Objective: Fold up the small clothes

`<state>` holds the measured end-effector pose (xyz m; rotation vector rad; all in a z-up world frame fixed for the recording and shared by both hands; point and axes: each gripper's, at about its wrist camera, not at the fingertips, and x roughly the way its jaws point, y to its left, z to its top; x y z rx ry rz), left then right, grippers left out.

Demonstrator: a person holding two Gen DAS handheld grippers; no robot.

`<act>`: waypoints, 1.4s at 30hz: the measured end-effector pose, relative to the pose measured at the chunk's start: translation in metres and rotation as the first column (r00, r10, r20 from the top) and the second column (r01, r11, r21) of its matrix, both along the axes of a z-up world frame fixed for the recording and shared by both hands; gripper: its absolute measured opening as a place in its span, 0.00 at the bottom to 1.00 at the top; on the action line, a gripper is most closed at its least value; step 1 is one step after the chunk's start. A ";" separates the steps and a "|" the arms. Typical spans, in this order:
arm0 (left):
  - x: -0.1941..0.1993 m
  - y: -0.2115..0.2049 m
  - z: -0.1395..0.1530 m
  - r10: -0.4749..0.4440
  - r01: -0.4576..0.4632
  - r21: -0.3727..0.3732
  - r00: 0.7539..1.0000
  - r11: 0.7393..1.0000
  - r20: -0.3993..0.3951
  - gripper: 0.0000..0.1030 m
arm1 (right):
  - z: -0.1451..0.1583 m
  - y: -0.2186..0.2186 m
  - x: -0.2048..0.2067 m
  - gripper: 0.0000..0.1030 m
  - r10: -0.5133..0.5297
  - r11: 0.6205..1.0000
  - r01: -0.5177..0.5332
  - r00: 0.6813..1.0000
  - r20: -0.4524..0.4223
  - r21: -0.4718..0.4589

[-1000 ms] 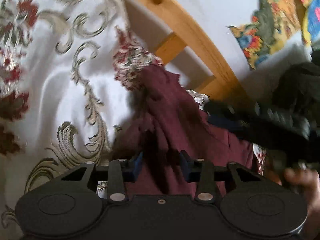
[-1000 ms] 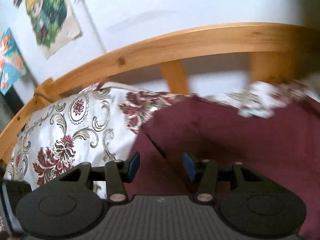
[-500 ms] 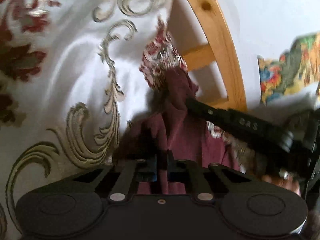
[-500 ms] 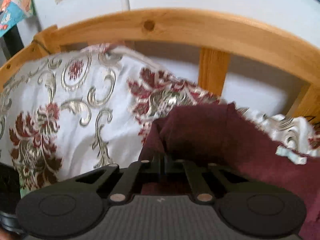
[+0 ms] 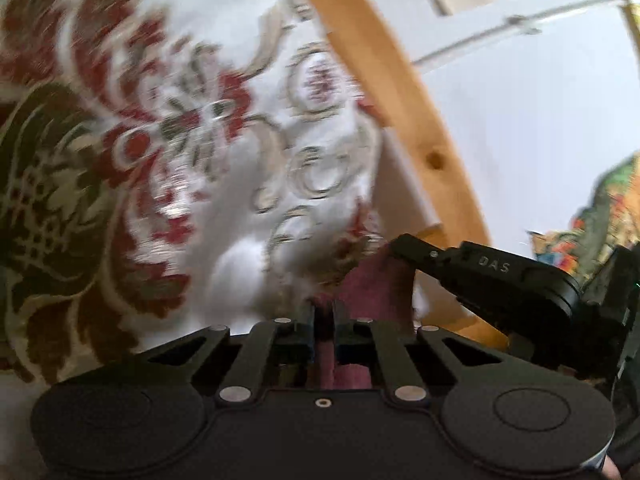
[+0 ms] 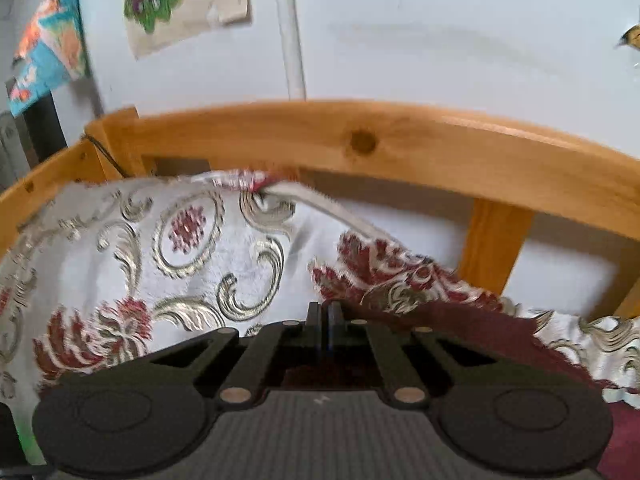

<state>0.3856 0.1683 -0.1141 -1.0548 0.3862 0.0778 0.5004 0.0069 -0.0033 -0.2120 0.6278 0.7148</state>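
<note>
Both hand-held grippers, left (image 5: 323, 330) and right (image 6: 325, 322), pinched edges of the maroon cloth (image 6: 472, 330) above the patterned bed cover (image 6: 120, 264), likely lifting it to spread for folding.

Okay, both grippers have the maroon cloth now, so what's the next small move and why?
Probably carry both pinched edges together across the bedspread and lay them down as a fold: the left gripper and right gripper are each shut on the maroon garment, lifted beside the wooden bed rail.

blurred: bedspread (image 5: 168, 132) | hidden: most of maroon garment (image 5: 376, 288)
</note>
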 end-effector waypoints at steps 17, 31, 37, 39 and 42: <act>0.013 -0.016 0.004 -0.041 0.076 0.251 0.989 0.965 -0.142 0.61 | -0.030 -0.136 -0.118 0.85 -0.249 0.963 0.262 0.956 0.155 -0.070; 0.023 -0.034 0.010 -0.072 0.177 0.429 0.966 0.886 -0.250 0.69 | -0.108 -0.237 -0.226 0.94 -0.559 0.780 0.576 0.817 0.140 -0.246; 0.000 -0.041 0.025 -0.051 0.178 0.374 0.944 0.910 -0.325 0.91 | -0.109 -0.243 -0.240 0.98 -0.544 0.775 0.571 0.821 0.172 -0.270; -0.013 -0.048 0.030 -0.051 0.191 0.387 0.938 0.902 -0.344 0.95 | -0.106 -0.253 -0.249 0.98 -0.557 0.776 0.578 0.816 0.156 -0.252; -0.036 -0.060 0.037 -0.073 0.227 0.407 0.930 0.885 -0.359 0.97 | -0.094 -0.270 -0.265 0.99 -0.592 0.773 0.604 0.797 0.121 -0.194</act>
